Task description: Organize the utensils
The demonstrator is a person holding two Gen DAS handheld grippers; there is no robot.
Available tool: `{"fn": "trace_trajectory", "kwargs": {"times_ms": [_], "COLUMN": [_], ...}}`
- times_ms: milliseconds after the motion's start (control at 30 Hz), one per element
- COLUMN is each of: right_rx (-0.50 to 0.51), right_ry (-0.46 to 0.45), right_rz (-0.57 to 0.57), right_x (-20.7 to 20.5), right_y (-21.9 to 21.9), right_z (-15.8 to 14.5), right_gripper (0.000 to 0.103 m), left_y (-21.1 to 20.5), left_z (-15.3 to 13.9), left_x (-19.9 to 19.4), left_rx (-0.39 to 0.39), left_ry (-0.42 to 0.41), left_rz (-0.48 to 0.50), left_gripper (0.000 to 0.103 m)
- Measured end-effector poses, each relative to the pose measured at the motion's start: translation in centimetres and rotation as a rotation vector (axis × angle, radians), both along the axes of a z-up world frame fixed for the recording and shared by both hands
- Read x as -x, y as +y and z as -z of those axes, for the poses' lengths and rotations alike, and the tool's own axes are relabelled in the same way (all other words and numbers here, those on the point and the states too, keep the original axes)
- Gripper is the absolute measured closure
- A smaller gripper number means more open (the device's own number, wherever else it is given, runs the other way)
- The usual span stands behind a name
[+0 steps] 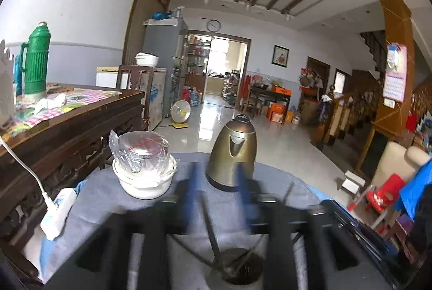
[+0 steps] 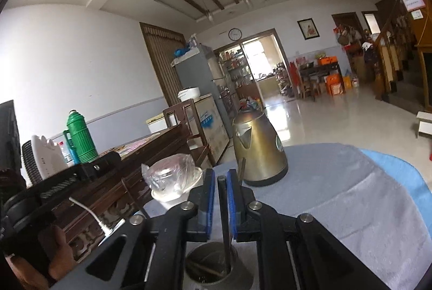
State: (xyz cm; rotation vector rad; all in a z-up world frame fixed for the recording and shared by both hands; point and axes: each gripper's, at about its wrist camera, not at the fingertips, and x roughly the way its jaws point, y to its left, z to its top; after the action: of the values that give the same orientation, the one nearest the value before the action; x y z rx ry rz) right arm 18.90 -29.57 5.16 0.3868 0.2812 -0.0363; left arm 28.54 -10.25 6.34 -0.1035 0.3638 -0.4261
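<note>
black utensil (image 2: 223,209) between right gripper (image 2: 220,205) pads (untouched), over cup (image 2: 212,267)

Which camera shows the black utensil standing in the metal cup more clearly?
The right wrist view: the black utensil is sharp there, rising from the metal cup between the right gripper pads. In the left wrist view, utensils are dark blurred sticks in the cup, so I cannot pick it out.
</note>
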Motion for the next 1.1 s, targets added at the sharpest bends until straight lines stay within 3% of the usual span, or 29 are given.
{"fn": "trace_trajectory", "kwargs": {"times_ms": [33, 67, 100, 133, 233, 400, 667, 833, 967, 1100], "right_rx": [-0.013, -0.027, -0.041, -0.053, -0.074, -0.081, -0.09, -0.104, -0.079, -0.064], "right_ry": [0.007, 0.007, 0.001, -0.011, -0.033, -0.025, 0.124, 0.226, 0.293, 0.349], "right_rz": [-0.012, -0.02, -0.021, -0.013, -0.005, 0.016, 0.001, -0.054, -0.101, -0.15], "right_x": [0.5, 0.9, 1.5, 2.5, 4.7, 7.8, 9.4, 9.5, 9.3, 8.7], "right_y": [-0.2, -0.5, -0.8, -1.2, -2.0, -2.7, -2.0, -1.0, 0.6, 2.1], "right_z": [0.0, 0.1, 0.1, 0.0, 0.0, -0.1, 2.5, 5.0, 6.7, 7.9], "right_gripper": [0.068, 0.064, 0.05, 0.046, 0.046, 0.046, 0.046, 0.046, 0.046, 0.046], "left_y": [0.7, 1.0, 1.7, 2.2, 3.7, 5.0, 6.1, 6.1, 6.6, 8.1], "left_z": [-0.3, -0.5, -0.8, -1.0, -0.8, 1.8, 8.9, 11.6, 12.1, 12.6], "left_x": [1.0, 1.6, 2.6, 3.2, 5.2, 7.6, 8.6, 10.0, 10.4, 9.9], "left_rx": [0.005, 0.005, 0.001, -0.003, -0.027, -0.14, -0.209, -0.285, -0.36, -0.381], "left_ry": [-0.014, -0.024, -0.037, -0.04, -0.028, 0.06, 0.377, 0.429, 0.409, 0.422], "left_rz": [-0.001, -0.002, 0.001, 0.001, -0.008, -0.022, -0.057, -0.088, -0.127, -0.16], "left_gripper": [0.05, 0.05, 0.05, 0.046, 0.036, 0.026, 0.025, 0.025, 0.025, 0.025]}}
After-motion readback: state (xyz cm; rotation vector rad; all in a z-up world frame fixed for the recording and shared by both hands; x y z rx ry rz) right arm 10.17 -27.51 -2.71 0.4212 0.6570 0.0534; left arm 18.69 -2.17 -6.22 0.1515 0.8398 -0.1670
